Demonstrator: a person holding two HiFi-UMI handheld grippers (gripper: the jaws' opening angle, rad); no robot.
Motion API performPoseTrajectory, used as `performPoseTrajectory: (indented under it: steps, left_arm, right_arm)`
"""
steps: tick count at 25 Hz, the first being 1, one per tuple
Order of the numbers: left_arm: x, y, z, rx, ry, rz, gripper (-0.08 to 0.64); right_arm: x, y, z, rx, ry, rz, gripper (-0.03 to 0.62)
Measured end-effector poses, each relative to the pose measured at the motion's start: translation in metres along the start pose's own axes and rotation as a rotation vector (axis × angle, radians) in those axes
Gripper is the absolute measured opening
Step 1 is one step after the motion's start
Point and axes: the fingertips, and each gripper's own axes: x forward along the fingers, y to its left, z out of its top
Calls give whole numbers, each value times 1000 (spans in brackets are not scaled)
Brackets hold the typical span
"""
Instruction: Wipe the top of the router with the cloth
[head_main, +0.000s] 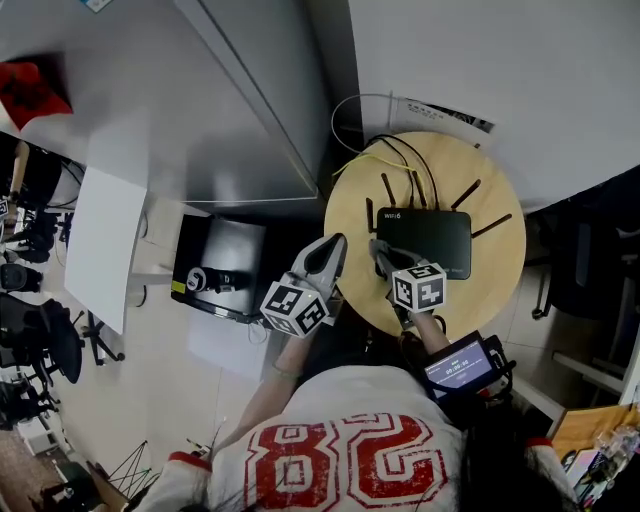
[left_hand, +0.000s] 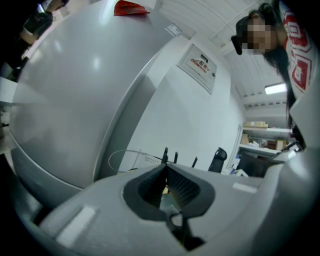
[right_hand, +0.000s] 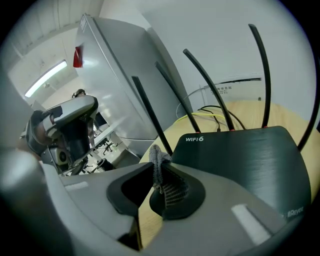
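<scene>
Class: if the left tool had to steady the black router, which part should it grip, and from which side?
Probably the near edge of the router, approached low from the person's side by the left tool. The flat body lies on the round table; antennas and cables crowd the far edge.

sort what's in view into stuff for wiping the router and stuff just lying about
For the job:
router on the round table
cloth, pinched in the right gripper

Just there:
left gripper, shut on nothing
grey cabinet with a red item on top
black box left of the table
</scene>
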Motion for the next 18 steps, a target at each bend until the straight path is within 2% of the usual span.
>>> performPoseTrajectory:
  steps: [10,18]
  left_arm:
    - [3,-1,0,-5,5,-28,-2]
    - [23,-24,-9,0,36,-99,-2]
  right_arm:
    - [-12,-17,-4,39,-22,-59,42]
    - [-50,-65,-8,123,-80,-176,43]
